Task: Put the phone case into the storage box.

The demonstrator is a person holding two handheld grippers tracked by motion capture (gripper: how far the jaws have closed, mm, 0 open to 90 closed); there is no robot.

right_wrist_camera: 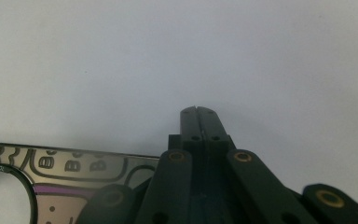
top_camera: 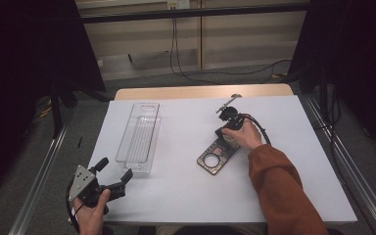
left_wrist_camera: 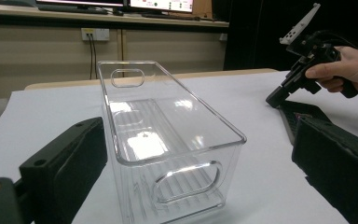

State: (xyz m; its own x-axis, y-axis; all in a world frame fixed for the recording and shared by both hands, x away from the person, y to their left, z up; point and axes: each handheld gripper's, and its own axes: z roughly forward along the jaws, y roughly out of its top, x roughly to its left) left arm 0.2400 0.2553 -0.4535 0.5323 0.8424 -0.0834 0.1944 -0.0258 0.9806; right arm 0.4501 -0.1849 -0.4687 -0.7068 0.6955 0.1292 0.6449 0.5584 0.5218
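A clear, empty plastic bin lies lengthwise on the left half of the white table. My left gripper is at the table's near left corner, open, with its jaws pointing at the bin's near end and nothing between them. A flat dark packet with a round window lies right of centre. My right gripper, held by a hand with an orange sleeve, points down at the packet's far end. In the right gripper view its jaws are pressed together with nothing between them, just past the packet's edge.
The white table top has bare room between the bin and the packet and along the near edge. A wooden strip runs along the far edge. Metal rails flank the table, and cables lie on the floor behind.
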